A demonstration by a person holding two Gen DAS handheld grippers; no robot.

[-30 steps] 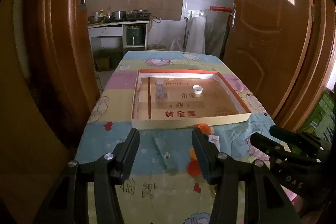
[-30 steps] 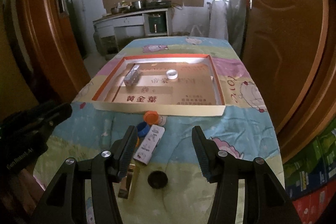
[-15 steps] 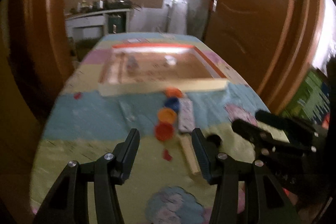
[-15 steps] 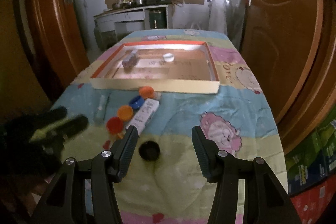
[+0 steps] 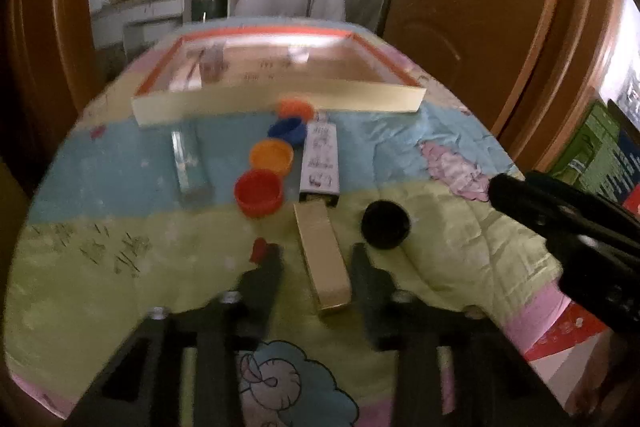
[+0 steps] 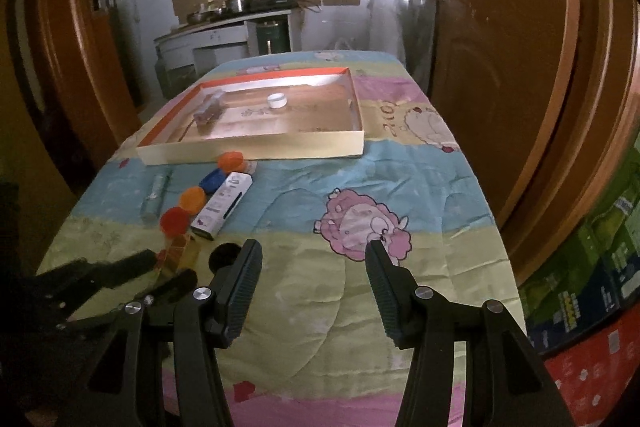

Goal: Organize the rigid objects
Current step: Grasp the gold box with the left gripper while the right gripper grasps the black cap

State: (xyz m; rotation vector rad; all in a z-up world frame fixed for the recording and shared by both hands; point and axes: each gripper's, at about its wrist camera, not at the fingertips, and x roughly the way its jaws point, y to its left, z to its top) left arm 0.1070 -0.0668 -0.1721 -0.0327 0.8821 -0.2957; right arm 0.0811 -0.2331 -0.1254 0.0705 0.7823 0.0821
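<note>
a slim gold box (image 5: 323, 259) lies flat on the quilted cartoon-print tabletop (image 6: 320, 211), between the spread jaws of the left gripper (image 5: 316, 267), not pinched. round plastic caps (image 5: 259, 193) and a shallow cardboard tray (image 6: 256, 147) sit beyond. the right gripper (image 6: 314, 267) hovers, jaws spread wide. glossy wooden doors (image 6: 500, 67) flank a tiled kitchen.

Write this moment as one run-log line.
left gripper: open, straddling long tan rectangular box | right gripper: open, empty | shallow orange-rimmed cardboard tray: small box, white cap inside
</note>
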